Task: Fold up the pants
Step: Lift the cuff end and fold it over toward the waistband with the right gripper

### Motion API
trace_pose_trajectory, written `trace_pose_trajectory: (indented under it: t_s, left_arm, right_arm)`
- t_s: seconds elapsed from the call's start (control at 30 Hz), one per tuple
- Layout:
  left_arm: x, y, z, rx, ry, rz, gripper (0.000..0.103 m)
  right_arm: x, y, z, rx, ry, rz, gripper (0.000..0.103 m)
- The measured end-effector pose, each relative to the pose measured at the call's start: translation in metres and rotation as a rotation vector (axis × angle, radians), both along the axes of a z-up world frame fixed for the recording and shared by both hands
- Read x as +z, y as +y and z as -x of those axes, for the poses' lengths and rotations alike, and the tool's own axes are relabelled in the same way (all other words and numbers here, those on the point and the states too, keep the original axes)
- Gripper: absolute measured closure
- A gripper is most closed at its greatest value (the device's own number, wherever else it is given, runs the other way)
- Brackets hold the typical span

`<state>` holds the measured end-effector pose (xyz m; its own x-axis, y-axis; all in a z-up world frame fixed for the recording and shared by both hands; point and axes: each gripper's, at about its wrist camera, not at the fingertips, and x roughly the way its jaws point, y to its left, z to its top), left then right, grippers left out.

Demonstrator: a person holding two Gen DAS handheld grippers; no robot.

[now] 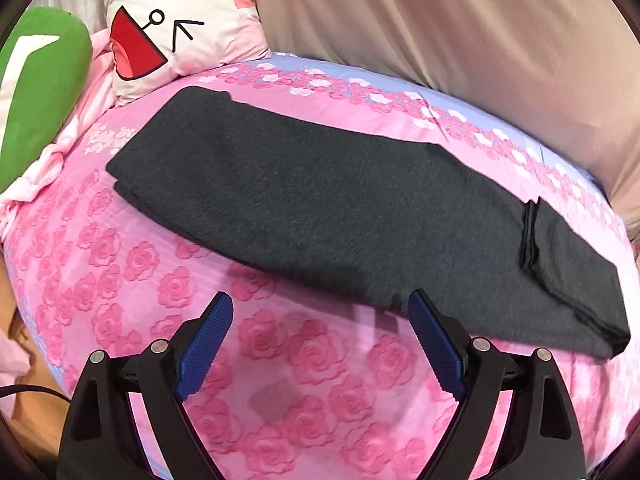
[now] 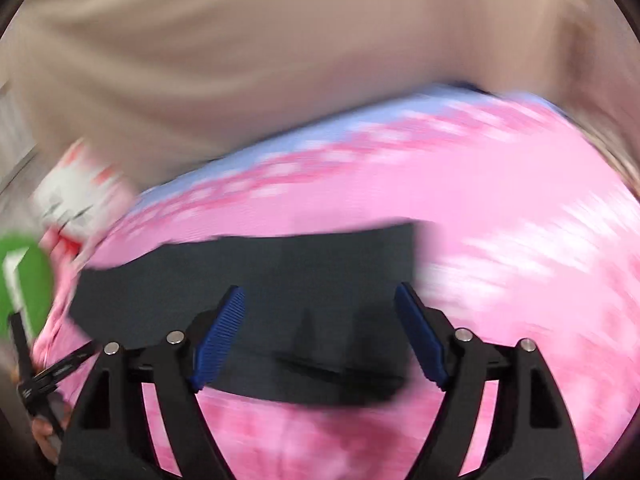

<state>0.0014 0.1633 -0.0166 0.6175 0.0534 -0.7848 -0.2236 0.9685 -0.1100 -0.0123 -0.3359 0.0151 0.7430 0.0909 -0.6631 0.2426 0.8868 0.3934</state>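
Both tongs stand spread, gripping nothing. From the left wrist, the left tongs point(image 1: 320, 312) hover over the rose-print bed point(image 1: 120, 260), just short of the dark grey pants point(image 1: 320, 200) lying lengthwise, already doubled. From the blurred right wrist, the right tongs point(image 2: 320, 304) hang above the pants point(image 2: 280, 272); grabbing one layer could undo the fold.

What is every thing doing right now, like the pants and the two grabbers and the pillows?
pants: lying flat on the bed, folded lengthwise, not held
left gripper: open, empty, above the bedsheet
right gripper: open, empty, over the pants
cartoon-face pillow: propped up at the bed's head
green pillow: leaning beside it
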Motion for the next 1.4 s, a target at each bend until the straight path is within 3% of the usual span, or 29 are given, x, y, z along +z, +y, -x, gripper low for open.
trace_pose_trajectory:
  t_s: [0.1, 0.27, 0.3, 0.33, 0.37, 0.43, 0.57, 0.67, 0.73, 0.87, 0.9, 0.93, 0.97, 1.0, 1.03, 1.1, 1.17, 1.2, 1.3, 1.4]
  left_arm:
    - [0.003, -0.015, -0.005, -0.011, -0.001, 0.011, 0.016]
    - [0.007, -0.039, -0.004, -0.047, 0.023, 0.043, 0.016]
    - [0.008, -0.043, -0.002, -0.05, 0.026, 0.032, 0.016]
    - [0.009, -0.046, -0.001, -0.05, 0.028, 0.018, 0.016]
    - [0.01, -0.05, 0.001, -0.051, 0.028, 0.005, 0.016]
    - [0.013, -0.055, 0.003, -0.049, 0.034, -0.01, 0.016]
    - [0.024, -0.063, 0.006, -0.047, 0.018, -0.036, 0.016]
    - [0.03, -0.071, 0.006, -0.055, 0.011, -0.05, 0.016]
    - [0.03, -0.078, 0.006, -0.068, 0.012, -0.062, 0.016]
    - [0.028, -0.091, 0.005, -0.098, 0.023, -0.065, 0.016]
    - [0.027, -0.095, 0.005, -0.108, 0.027, -0.065, 0.016]
    - [0.025, -0.101, 0.004, -0.12, 0.031, -0.069, 0.016]
    - [0.023, -0.105, 0.003, -0.128, 0.036, -0.074, 0.016]
    - [0.022, -0.109, 0.002, -0.134, 0.041, -0.078, 0.016]
    - [0.02, -0.114, 0.001, -0.144, 0.047, -0.079, 0.016]
    - [0.018, -0.121, -0.001, -0.156, 0.048, -0.079, 0.016]
    - [0.018, -0.129, -0.003, -0.167, 0.047, -0.074, 0.016]
    - [0.018, -0.132, -0.004, -0.174, 0.046, -0.065, 0.016]
    - [0.021, -0.139, -0.001, -0.189, 0.044, -0.046, 0.016]
    - [0.023, -0.133, 0.006, -0.188, 0.042, -0.05, 0.016]
  right_arm:
    - [-0.032, -0.023, 0.006, -0.006, 0.038, -0.152, 0.027]
    - [-0.07, -0.001, -0.015, 0.069, 0.062, -0.322, 0.027]
    - [-0.069, 0.004, -0.015, 0.063, 0.041, -0.302, 0.037]
    - [-0.071, 0.014, -0.021, 0.093, 0.053, -0.288, 0.071]
    - [-0.072, 0.02, -0.023, 0.099, 0.054, -0.28, 0.083]
    - [-0.064, 0.025, -0.019, 0.104, 0.028, -0.231, 0.088]
    - [-0.028, 0.005, 0.009, 0.055, -0.071, -0.12, 0.091]
    - [-0.014, -0.018, 0.029, 0.054, -0.105, -0.137, 0.091]
    - [-0.007, -0.031, 0.049, -0.007, -0.096, -0.032, 0.091]
    - [-0.026, -0.073, 0.085, -0.131, -0.066, -0.037, 0.089]
    - [-0.035, -0.083, 0.094, -0.158, -0.052, -0.026, 0.082]
    - [-0.042, -0.089, 0.099, -0.178, -0.008, 0.018, 0.064]
    - [-0.045, -0.091, 0.105, -0.242, 0.053, 0.099, 0.058]
    - [-0.041, -0.09, 0.11, -0.328, 0.097, 0.192, 0.057]
    - [-0.028, -0.082, 0.12, -0.361, 0.069, 0.261, 0.057]
    - [-0.009, -0.062, 0.125, -0.273, -0.031, 0.236, 0.057]
    - [0.008, -0.02, 0.111, -0.112, -0.09, 0.213, 0.056]
    - [0.009, 0.012, 0.094, 0.005, -0.083, 0.215, 0.055]
    - [-0.004, 0.087, 0.054, 0.206, -0.039, 0.265, 0.054]
    - [-0.032, 0.144, 0.016, 0.325, 0.041, 0.323, 0.054]
